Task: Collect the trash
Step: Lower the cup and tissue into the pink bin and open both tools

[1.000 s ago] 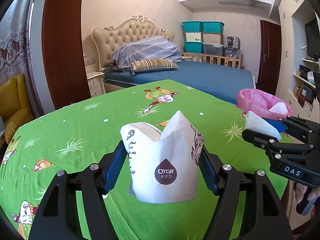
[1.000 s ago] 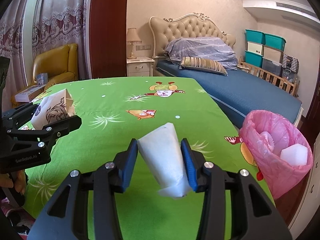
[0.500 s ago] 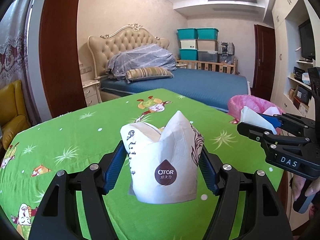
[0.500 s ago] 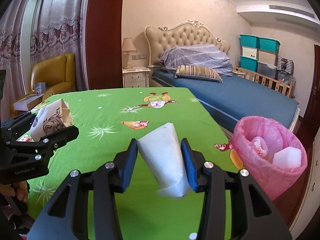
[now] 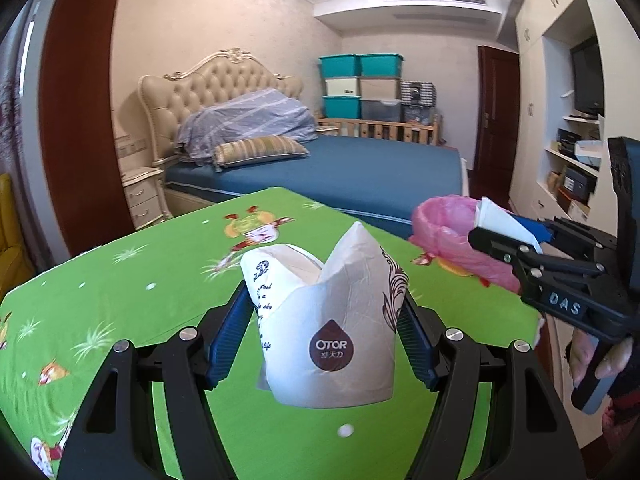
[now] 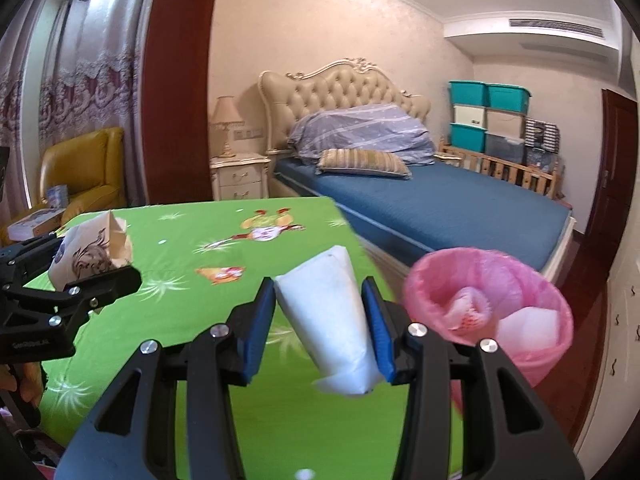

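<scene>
My left gripper (image 5: 323, 312) is shut on a white paper bag (image 5: 328, 332) with a brown OTOR logo, held above the green tablecloth (image 5: 160, 280). That bag (image 6: 94, 254) also shows at the left of the right wrist view. A plain white paper wrapper (image 6: 330, 316) is pinched between the blue pads of my right gripper (image 6: 320, 304), shut on it; this wrapper (image 5: 500, 222) appears at the right of the left wrist view. The pink-lined trash bin (image 6: 488, 316) stands just right of the right gripper, beyond the table's edge, with white scraps inside.
A blue bed (image 6: 440, 208) with a tufted headboard lies behind the table. A yellow armchair (image 6: 84, 176) and nightstand (image 6: 240, 176) stand at the back left. Teal storage boxes (image 5: 360, 84) are stacked by the far wall. White shelves (image 5: 576, 168) line the right side.
Both grippers have risen and swung right with their loads. The pink bin has come closer to the right gripper and now sits beside its right finger.
</scene>
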The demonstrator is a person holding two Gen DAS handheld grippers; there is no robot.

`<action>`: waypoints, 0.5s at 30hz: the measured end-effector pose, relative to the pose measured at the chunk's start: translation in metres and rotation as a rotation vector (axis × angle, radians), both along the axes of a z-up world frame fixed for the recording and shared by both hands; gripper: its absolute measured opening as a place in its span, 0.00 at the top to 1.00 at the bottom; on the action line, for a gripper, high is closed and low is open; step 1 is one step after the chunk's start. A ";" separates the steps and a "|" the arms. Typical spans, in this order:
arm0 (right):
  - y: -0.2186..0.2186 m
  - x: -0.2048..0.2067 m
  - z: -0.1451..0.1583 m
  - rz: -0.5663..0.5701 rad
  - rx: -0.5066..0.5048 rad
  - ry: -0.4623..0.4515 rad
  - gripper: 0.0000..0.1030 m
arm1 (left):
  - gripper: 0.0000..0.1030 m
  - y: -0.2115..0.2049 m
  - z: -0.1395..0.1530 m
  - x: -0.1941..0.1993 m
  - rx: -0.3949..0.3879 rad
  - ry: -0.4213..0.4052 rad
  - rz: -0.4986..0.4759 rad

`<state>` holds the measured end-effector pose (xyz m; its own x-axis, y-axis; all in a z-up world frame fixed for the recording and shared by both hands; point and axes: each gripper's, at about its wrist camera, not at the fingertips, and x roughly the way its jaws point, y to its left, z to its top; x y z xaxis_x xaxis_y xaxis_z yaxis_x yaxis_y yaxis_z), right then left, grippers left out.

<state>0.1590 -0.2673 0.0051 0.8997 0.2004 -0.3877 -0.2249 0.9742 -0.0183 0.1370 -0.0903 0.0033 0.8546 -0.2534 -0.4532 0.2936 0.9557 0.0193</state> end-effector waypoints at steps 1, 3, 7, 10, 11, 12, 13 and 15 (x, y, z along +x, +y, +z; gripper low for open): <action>-0.005 0.001 0.001 -0.012 0.001 -0.002 0.58 | 0.36 -0.004 0.001 0.002 0.001 0.002 -0.011; -0.018 0.002 0.004 -0.038 0.003 -0.007 0.58 | 0.36 -0.015 0.005 0.007 -0.001 0.007 -0.037; -0.043 0.006 0.007 -0.086 -0.012 -0.017 0.58 | 0.36 -0.039 0.011 0.020 0.004 0.022 -0.086; -0.064 0.010 0.009 -0.113 -0.012 -0.018 0.58 | 0.36 -0.062 0.015 0.033 0.029 0.028 -0.116; -0.070 0.011 0.009 -0.124 -0.015 -0.020 0.58 | 0.36 -0.070 0.016 0.037 0.028 0.034 -0.125; -0.078 0.013 0.010 -0.134 -0.019 -0.021 0.58 | 0.36 -0.078 0.018 0.042 0.023 0.043 -0.136; -0.084 0.015 0.010 -0.141 -0.022 -0.020 0.58 | 0.36 -0.085 0.019 0.047 0.019 0.051 -0.145; -0.097 0.021 0.012 -0.156 -0.024 -0.016 0.58 | 0.36 -0.101 0.022 0.058 0.017 0.067 -0.168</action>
